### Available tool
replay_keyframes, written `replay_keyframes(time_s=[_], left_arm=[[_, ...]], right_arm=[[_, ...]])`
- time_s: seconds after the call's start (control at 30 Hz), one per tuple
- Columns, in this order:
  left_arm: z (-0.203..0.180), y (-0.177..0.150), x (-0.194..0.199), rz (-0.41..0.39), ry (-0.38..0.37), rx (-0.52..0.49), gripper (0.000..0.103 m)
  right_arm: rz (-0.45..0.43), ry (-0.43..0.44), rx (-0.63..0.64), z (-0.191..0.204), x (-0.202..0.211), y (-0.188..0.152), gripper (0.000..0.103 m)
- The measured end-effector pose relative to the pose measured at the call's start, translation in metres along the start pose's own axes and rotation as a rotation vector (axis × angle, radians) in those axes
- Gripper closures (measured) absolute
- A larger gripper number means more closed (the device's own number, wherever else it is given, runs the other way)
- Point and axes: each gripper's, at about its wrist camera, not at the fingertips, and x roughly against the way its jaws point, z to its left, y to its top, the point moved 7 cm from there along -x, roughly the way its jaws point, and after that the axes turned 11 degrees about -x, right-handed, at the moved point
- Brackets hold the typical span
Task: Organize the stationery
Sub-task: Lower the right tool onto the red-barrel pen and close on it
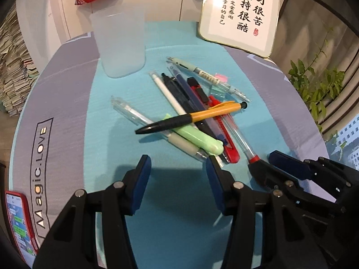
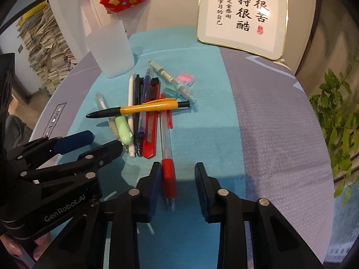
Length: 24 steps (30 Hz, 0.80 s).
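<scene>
As the red-grip pen is light, stiff, slick | I take its rubber sleeve | right gripper jaws spread beside it | left gripper jaws spread, empty.

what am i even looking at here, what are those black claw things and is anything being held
Those claws are two hand-held grabbing tools, each carrying a camera that looks out along its own fingers. One picture is from the left tool, the other from the right tool; each also shows the other tool at its edge. Both are open and hold nothing. On the blue mat lies a heap of pens, with an orange pen across the top, a red cutter and a red-grip pen lying between the right tool's fingers. An empty frosted cup stands behind.
</scene>
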Motion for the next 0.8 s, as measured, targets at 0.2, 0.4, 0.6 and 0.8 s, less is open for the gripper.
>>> replay_keyframes(time_s=[0.2,0.4,0.6,0.8], left_arm=[[0.005,0.007,-0.002,0.006,-0.026,0.069,0.052],[0.004,0.016,-0.008,0.017,0.019,0.062,0.048],[0.011,0.002,-0.001,0.014,0.018,0.033,0.048],[0.032,-0.018,0.010,0.036,0.038,0.045,0.046]], right_arm=[[0.002,0.005,0.006,-0.002,0.005,0.000,0.091],[0.030,0.016,0.020,0.004,-0.004,-0.002,0.091],[0.034,0.019,0.041,0.008,-0.003,-0.003,0.075],[0.018,0.005,0.076,0.012,-0.007,-0.002,0.053]])
